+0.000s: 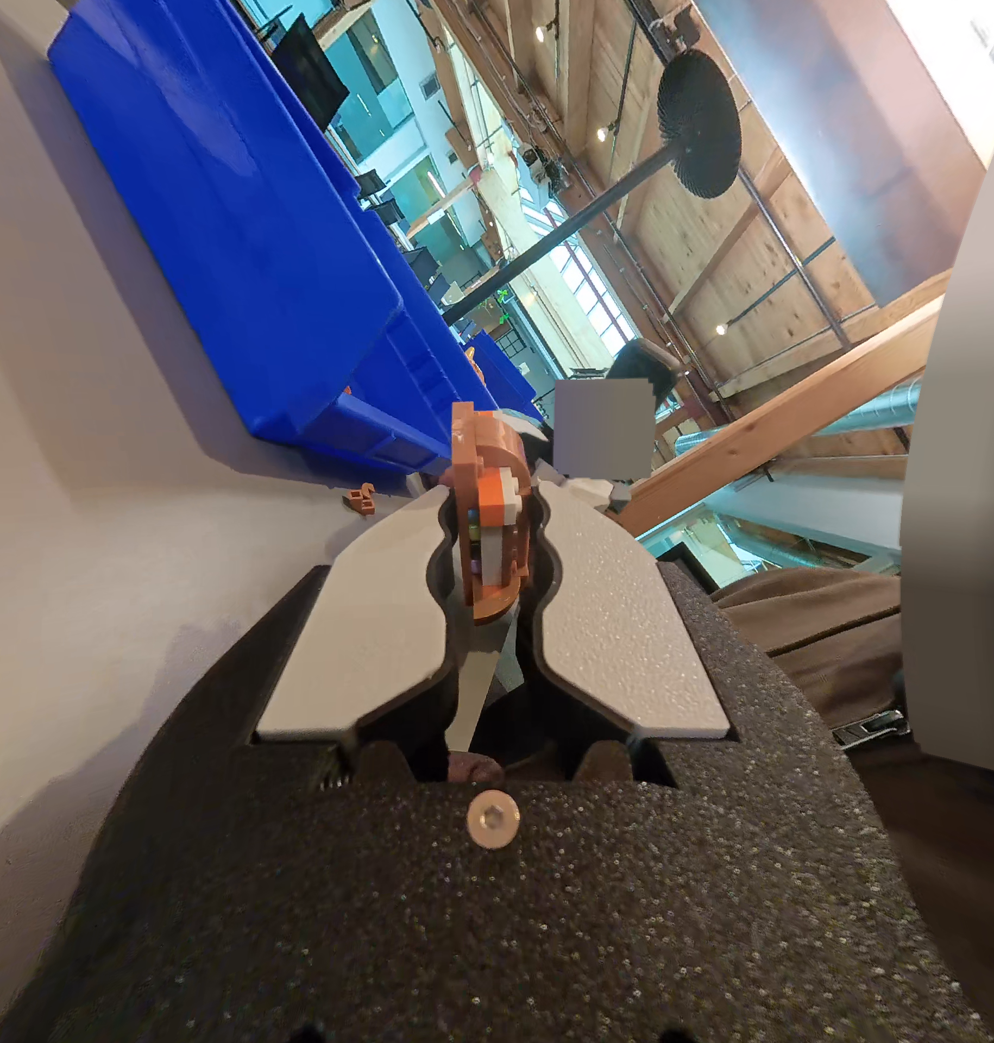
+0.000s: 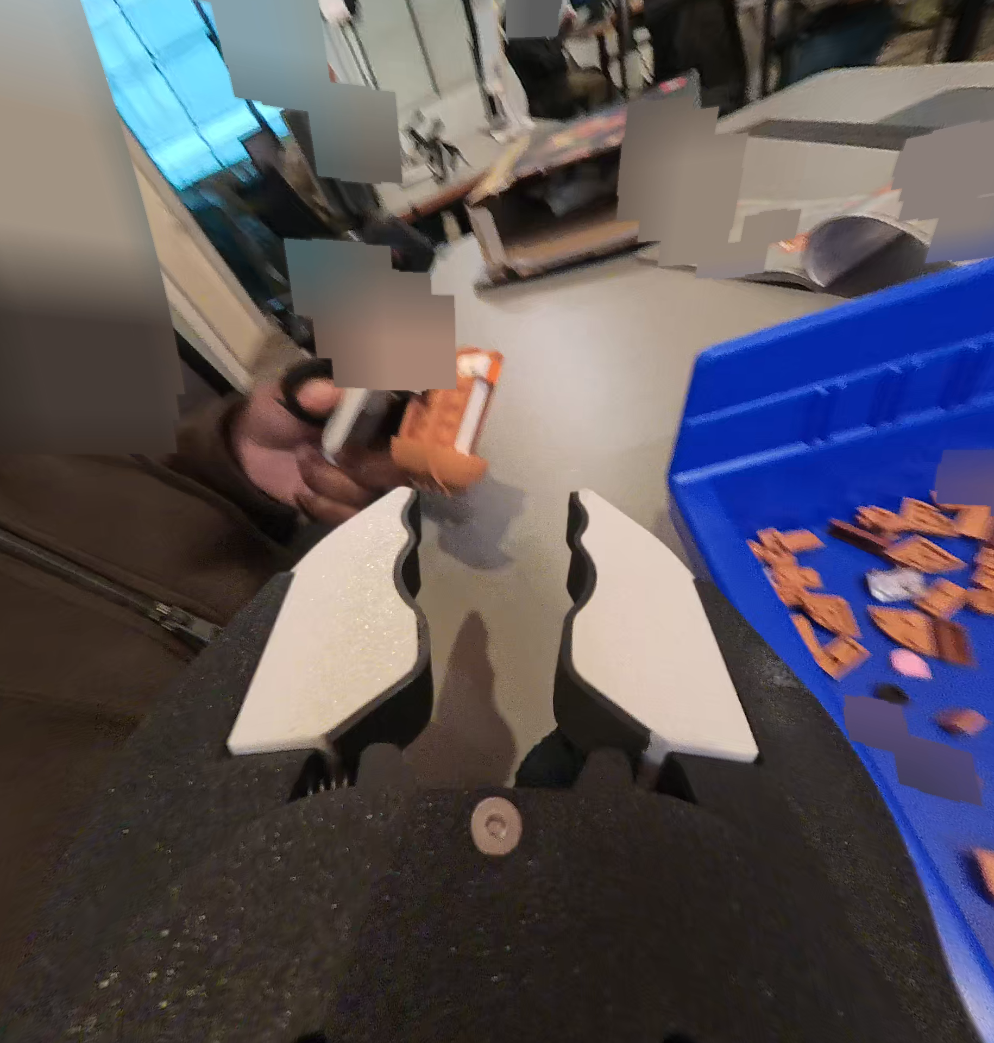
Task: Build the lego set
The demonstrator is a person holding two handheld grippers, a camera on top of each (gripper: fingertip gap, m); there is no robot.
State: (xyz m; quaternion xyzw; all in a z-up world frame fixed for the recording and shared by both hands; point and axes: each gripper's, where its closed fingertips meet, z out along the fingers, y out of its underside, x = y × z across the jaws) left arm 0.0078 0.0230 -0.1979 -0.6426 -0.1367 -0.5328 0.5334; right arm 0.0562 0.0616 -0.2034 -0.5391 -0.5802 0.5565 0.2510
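Observation:
My left gripper (image 1: 492, 499) is shut on a partly built lego model (image 1: 486, 485) of brown, orange and white bricks, and holds it tilted above the table. The same model (image 2: 449, 429) shows in the right wrist view, held up by the other gripper in a hand at centre left. My right gripper (image 2: 492, 499) is open and empty, just below and right of the model, over the grey table (image 2: 568, 384). Several loose brown and orange lego pieces (image 2: 906, 575) lie in a blue bin (image 2: 822, 406) at the right.
A blue bin (image 1: 229, 237) stands on the table at the left in the left wrist view, with one small brown lego piece (image 1: 361, 499) lying on the table beside it. A person's brown jacket (image 2: 88, 564) fills the left of the right wrist view. An open booklet (image 2: 856, 248) lies beyond the bin. The left gripper's tips are roughly 7 cm from the right gripper's.

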